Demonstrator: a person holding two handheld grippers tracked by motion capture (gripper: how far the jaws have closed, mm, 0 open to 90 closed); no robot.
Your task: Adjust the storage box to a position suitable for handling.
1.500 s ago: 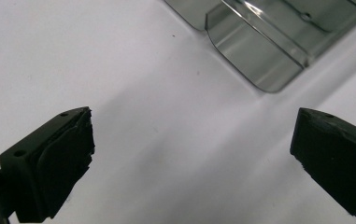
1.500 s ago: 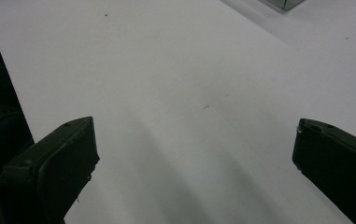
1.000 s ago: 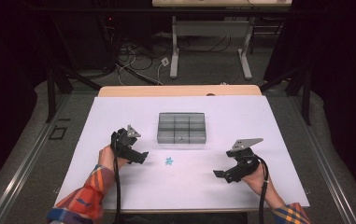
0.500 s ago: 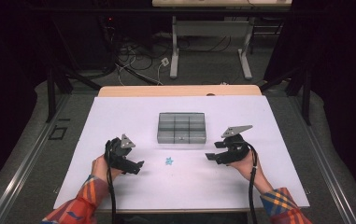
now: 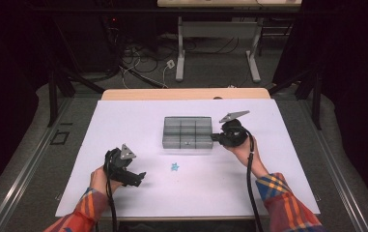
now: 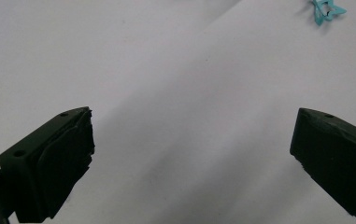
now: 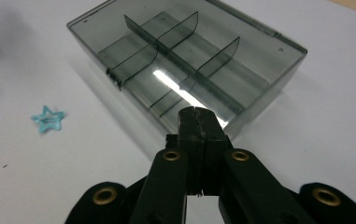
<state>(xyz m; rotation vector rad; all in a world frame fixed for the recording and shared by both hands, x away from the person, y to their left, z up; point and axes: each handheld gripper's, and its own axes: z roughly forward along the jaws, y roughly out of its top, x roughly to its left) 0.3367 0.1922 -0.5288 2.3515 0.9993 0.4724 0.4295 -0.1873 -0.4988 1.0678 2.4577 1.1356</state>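
A grey see-through box (image 5: 187, 132) with dividers stands mid-table; its compartments look empty in the right gripper view (image 7: 274, 88). A small blue star (image 5: 174, 166) lies on the white sheet in front of the box (image 7: 48, 118), and it sits at the top right of the left gripper view (image 6: 327, 10). My right gripper (image 5: 215, 137) is at the box's right end, tips close to its near corner (image 7: 196, 112). Its jaws have just been closing and now meet with nothing between them. My left gripper (image 5: 140, 178) hovers open over bare sheet, left of the star (image 6: 194, 121).
The white sheet (image 5: 278, 193) covers the table to a wooden strip (image 5: 186, 93) at the far edge. Beyond it are cables (image 5: 143, 67) on the floor and a grey stand (image 5: 181, 63). Dark curtains flank both sides.
My right gripper moved up and left from the open sheet to the box's right end, and its jaws went from open to shut. My left gripper drifted a little toward the near edge.
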